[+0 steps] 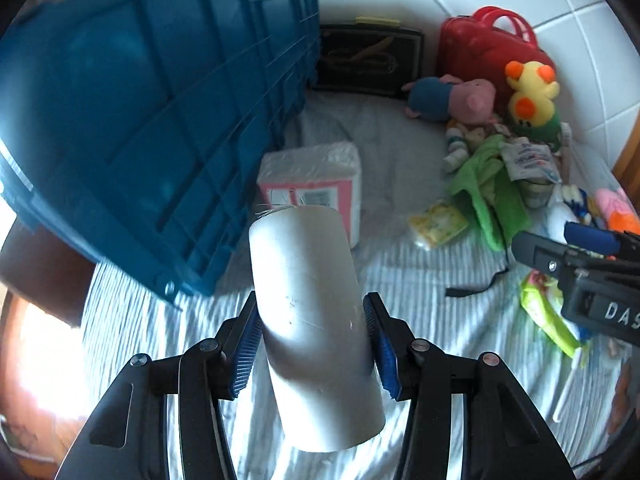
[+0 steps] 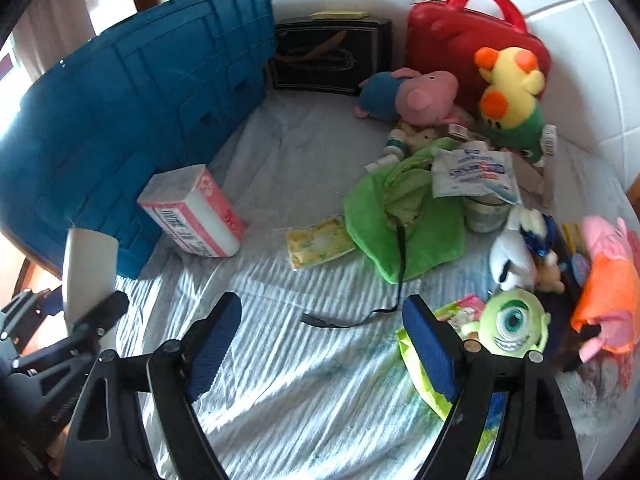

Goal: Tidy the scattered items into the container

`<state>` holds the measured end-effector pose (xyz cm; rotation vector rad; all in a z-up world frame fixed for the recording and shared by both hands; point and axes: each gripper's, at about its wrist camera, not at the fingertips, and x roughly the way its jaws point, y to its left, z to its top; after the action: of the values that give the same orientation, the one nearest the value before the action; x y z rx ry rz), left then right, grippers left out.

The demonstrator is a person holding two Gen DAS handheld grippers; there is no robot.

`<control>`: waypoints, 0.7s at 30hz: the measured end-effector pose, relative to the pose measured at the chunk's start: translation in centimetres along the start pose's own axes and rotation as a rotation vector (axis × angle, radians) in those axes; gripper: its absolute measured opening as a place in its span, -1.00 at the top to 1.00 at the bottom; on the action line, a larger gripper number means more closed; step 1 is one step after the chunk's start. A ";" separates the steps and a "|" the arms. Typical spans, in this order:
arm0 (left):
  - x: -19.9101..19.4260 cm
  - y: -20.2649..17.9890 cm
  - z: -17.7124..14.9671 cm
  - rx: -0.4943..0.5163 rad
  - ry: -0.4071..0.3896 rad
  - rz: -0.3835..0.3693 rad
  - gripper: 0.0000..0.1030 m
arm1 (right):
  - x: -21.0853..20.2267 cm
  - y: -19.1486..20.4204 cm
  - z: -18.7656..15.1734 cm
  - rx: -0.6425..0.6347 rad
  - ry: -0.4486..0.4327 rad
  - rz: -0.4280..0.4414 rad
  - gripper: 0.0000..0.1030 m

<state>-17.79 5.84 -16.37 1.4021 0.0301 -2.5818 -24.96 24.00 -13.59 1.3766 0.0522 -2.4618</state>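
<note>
Many toys (image 2: 516, 84) – tissue pack (image 2: 192, 212) beside blue crate (image 2: 132, 120).

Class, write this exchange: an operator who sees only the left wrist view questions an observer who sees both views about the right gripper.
Operator: Is the right gripper carrying anything?
Observer: No. The right gripper is open and empty above the striped white bedsheet.
Operator: What lies nearest it?
Observer: A round green one-eyed plush toy, just beside the finger on the picture's right, which your view does not show.
</note>
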 end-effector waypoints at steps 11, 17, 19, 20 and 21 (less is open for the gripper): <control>4.4 6.4 -3.5 -0.205 0.114 0.169 0.04 | 6.1 6.6 3.9 -0.188 -0.008 0.189 -0.99; 5.3 9.3 -3.3 -0.259 0.134 0.193 0.04 | 7.6 9.3 7.5 -0.192 -0.090 0.176 -0.99; 5.3 10.0 -3.3 -0.273 0.138 0.198 0.04 | 8.8 10.0 8.6 -0.200 -0.093 0.149 -0.99; 5.4 10.2 -3.4 -0.280 0.141 0.199 0.04 | 9.8 10.4 8.9 -0.218 -0.070 0.129 -0.99; 5.4 10.4 -3.5 -0.285 0.144 0.201 0.04 | 11.0 10.9 8.9 -0.245 -0.019 0.093 -0.98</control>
<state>-15.79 -4.83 -21.97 1.4009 0.2553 -2.2097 -34.43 9.18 -16.69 1.2235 0.2699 -2.3033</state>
